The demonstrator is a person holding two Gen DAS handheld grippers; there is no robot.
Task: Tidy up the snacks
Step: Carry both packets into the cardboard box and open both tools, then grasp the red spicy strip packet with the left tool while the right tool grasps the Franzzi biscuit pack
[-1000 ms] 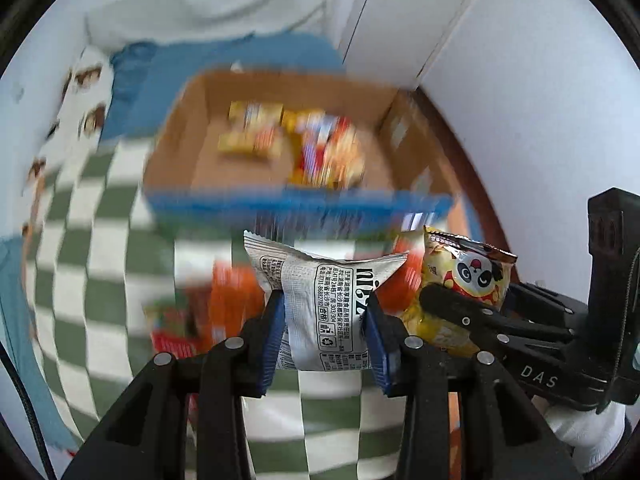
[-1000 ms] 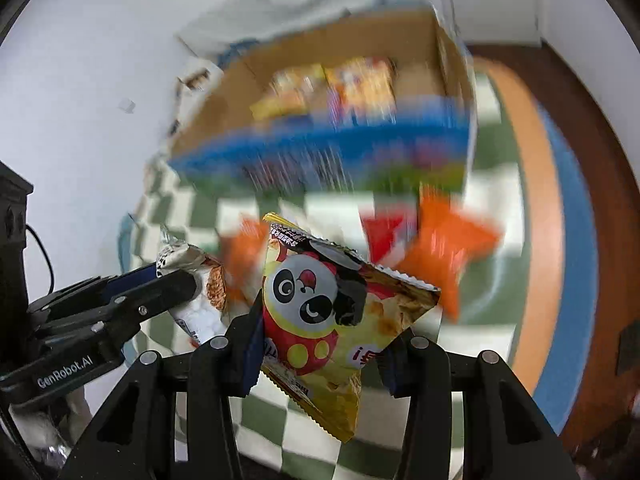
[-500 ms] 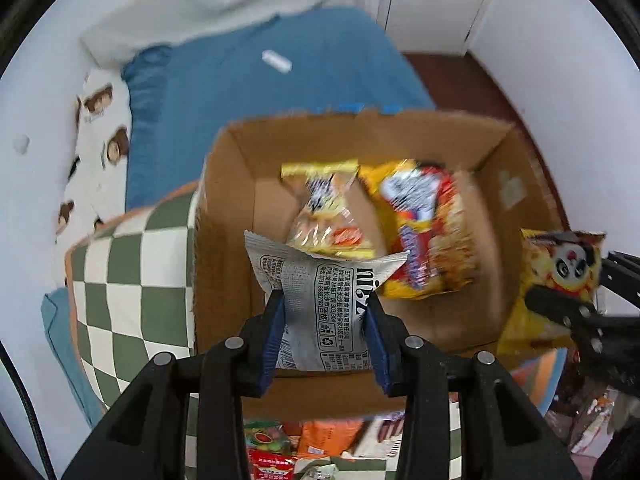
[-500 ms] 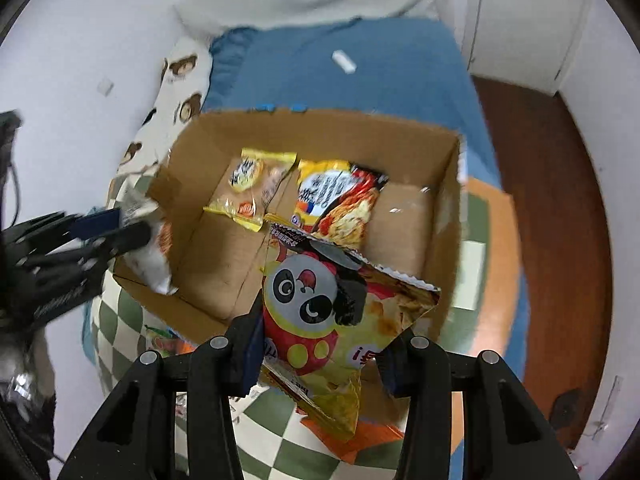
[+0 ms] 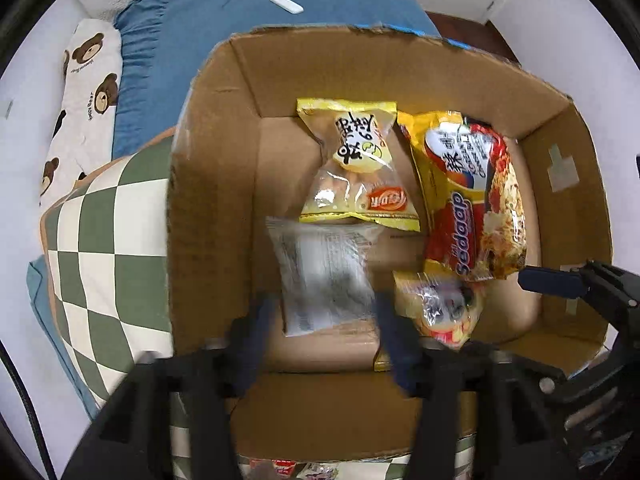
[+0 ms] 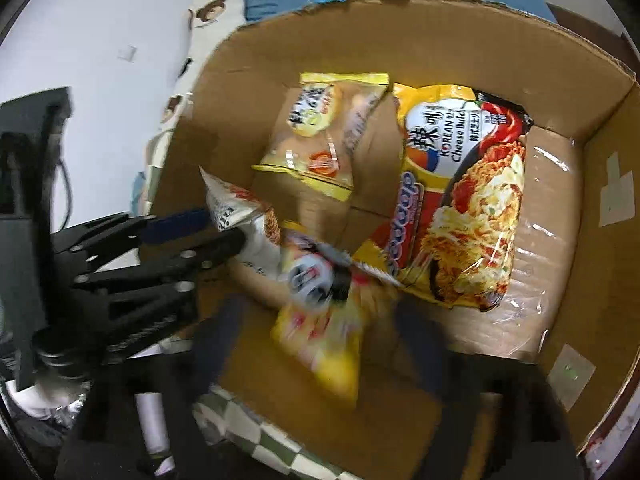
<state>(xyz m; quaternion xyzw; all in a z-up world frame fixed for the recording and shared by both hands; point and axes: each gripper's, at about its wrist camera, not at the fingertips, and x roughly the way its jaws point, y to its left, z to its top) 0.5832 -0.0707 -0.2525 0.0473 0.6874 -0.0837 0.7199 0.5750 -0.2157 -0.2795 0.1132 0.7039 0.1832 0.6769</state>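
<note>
A blue bedspread with a small white object, perhaps a remote; a bear-print pillow; checkered blanket.

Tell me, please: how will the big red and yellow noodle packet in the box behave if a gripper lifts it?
The noodle packet probably feels light and fairly stiff, since a flat noodle block seems to fill it. Its glossy wrapper looks slippery and may crackle.

Both dropped packs are pretty smeared: the white packet print is unreadable, the panda bag just yellow blur.
</note>
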